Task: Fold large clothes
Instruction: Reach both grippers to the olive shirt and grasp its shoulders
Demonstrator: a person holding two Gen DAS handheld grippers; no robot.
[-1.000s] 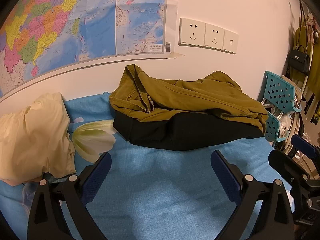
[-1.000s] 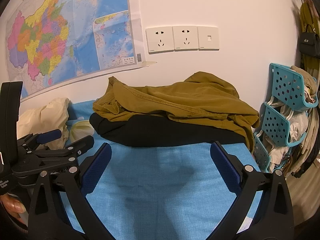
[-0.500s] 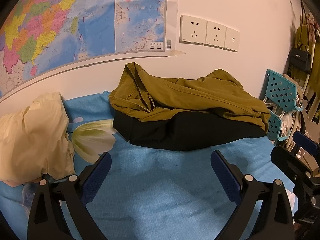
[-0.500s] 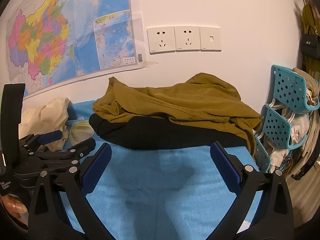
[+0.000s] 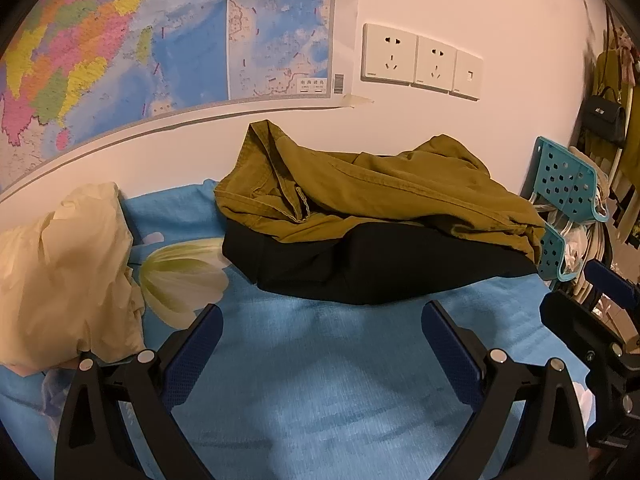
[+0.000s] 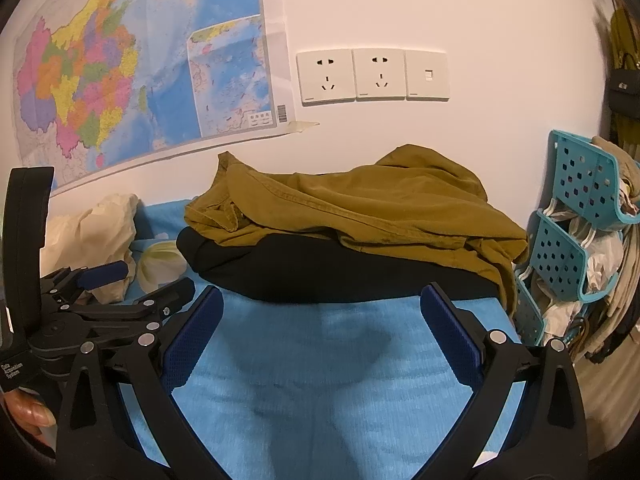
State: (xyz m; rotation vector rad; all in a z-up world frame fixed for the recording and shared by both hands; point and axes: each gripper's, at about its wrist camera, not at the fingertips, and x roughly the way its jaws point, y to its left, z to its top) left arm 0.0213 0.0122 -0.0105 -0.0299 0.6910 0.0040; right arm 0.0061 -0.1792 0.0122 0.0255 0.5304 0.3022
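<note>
**Facing the pile: clothes lie straight ahead of both grippers, long side across the frame**

Starting at the left of the left wrist view, a crumpled cream cloth (image 5: 60, 272) sits on the blue bed sheet (image 5: 320, 380), well apart from the task's things. The left gripper (image 5: 320, 344) fills the lower middle of that frame, jaws spread wide with nothing between them, only bare sheet. Above it, in the centre, the olive garment (image 5: 380, 196) lies loosely heaped on top of a black garment (image 5: 380, 268), both pushed up near the wall. Their long axis runs left to right across the frame, broadside to the gripper.

In the right wrist view the right gripper (image 6: 320, 336) is likewise wide open and empty, and the olive garment (image 6: 360, 204) again sits dead ahead in mid frame over the black garment (image 6: 340, 272). The near black edge seems slightly closer to the right gripper, though fisheye distortion makes that uncertain. A teal basket rack (image 6: 576, 216) stands at the right edge, just beside the pile's right end.
</note>
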